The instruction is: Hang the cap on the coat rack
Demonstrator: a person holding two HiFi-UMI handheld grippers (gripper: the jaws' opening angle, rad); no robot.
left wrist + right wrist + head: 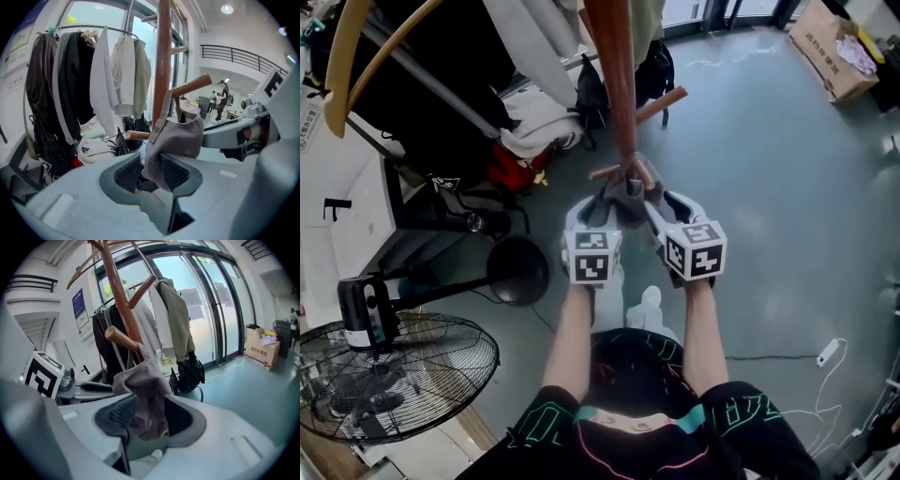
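A grey cap [628,195] drapes over a lower peg [190,86] of the brown wooden coat rack [614,75]. In the left gripper view the cap [176,136] hangs down between the jaws of my left gripper [152,171]. The jaws stand apart, with a gap on the left side, and the cloth brushes the right pad [176,172]. My right gripper [147,416] is also open around the cap [143,385], whose lower edge dangles loosely between the pads. In the head view both grippers [598,214] [654,204] flank the cap just below the rack's pole.
A clothes rail with dark and white coats [93,84] stands to the left. A floor fan [394,375] is at the lower left, with a black bag [190,371] behind the rack. A cardboard box [834,47] sits at the far right, and a white cable [830,352] lies on the floor.
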